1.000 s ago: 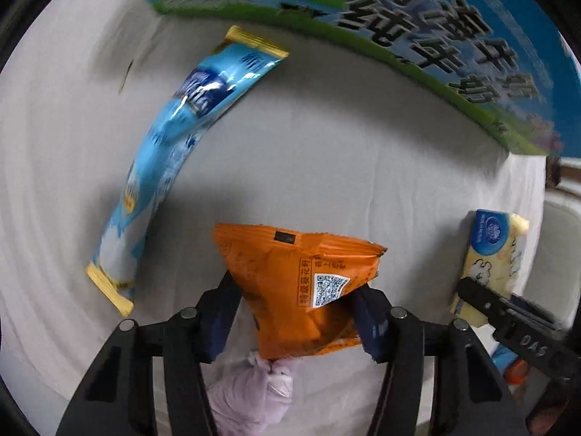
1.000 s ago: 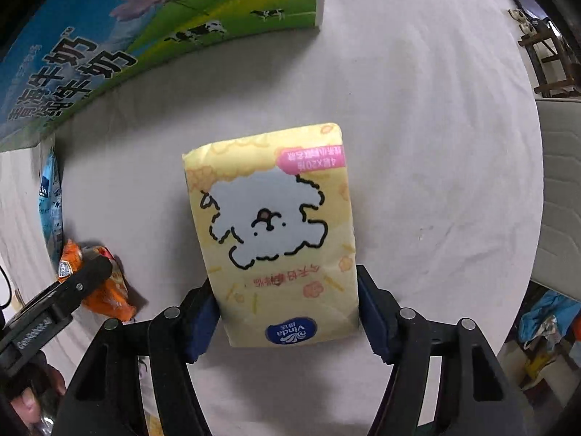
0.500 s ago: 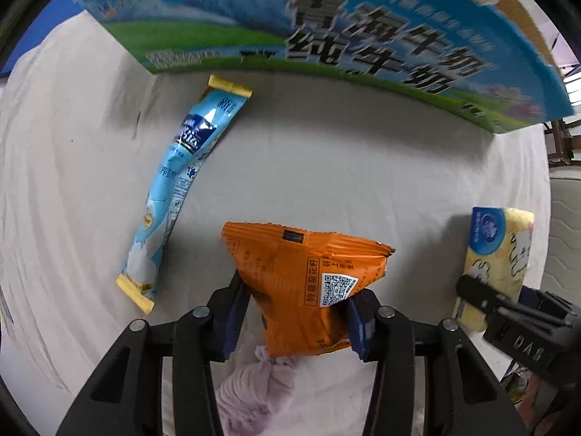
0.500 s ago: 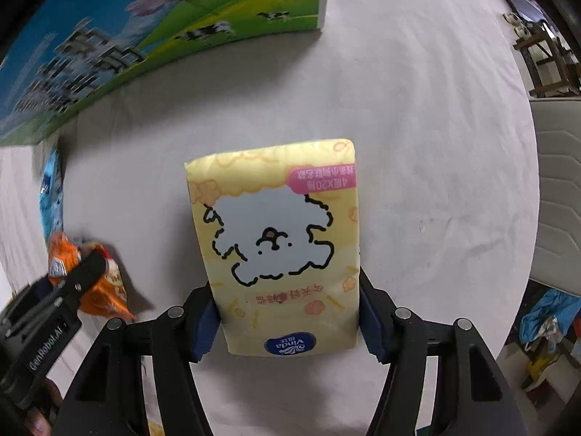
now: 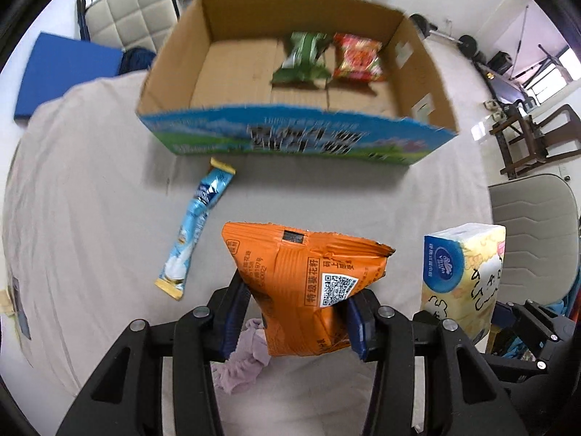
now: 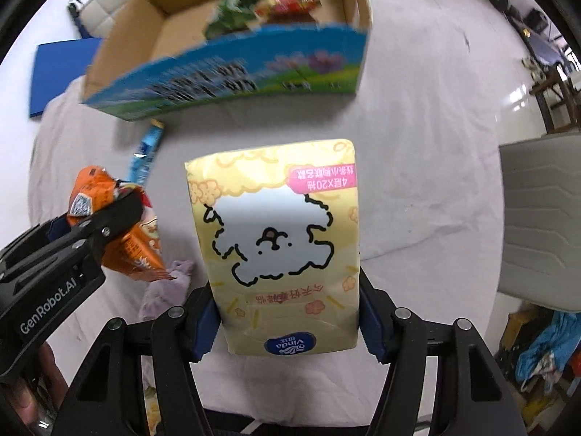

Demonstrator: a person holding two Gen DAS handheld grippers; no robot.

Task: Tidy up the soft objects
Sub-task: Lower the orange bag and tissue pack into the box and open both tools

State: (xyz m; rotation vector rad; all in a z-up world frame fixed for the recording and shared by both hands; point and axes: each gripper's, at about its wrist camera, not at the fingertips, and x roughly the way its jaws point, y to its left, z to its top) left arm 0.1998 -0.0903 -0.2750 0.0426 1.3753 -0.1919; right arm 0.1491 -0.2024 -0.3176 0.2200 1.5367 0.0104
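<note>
My left gripper (image 5: 296, 321) is shut on an orange snack bag (image 5: 308, 287) and holds it above the white cloth. My right gripper (image 6: 287, 321) is shut on a yellow tissue pack (image 6: 281, 247) with a white dog drawing, also lifted. The tissue pack shows at the right of the left wrist view (image 5: 463, 276). The orange bag shows at the left of the right wrist view (image 6: 120, 225). An open cardboard box (image 5: 232, 69) stands beyond, holding a green packet (image 5: 301, 60) and a red packet (image 5: 357, 58). A long blue sachet (image 5: 198, 227) lies on the cloth before the box.
A lilac cloth lump (image 5: 241, 365) lies under my left gripper. Padded chairs (image 5: 533, 239) stand at the right and behind the box (image 5: 130, 14). A blue mat (image 5: 61, 72) lies at far left. Gym gear and wooden furniture (image 5: 523, 134) sit beyond the table.
Both grippers have risen and tilted up with their loads. The box interior and the room behind have come into view. The sachet and lilac cloth stayed on the table.
</note>
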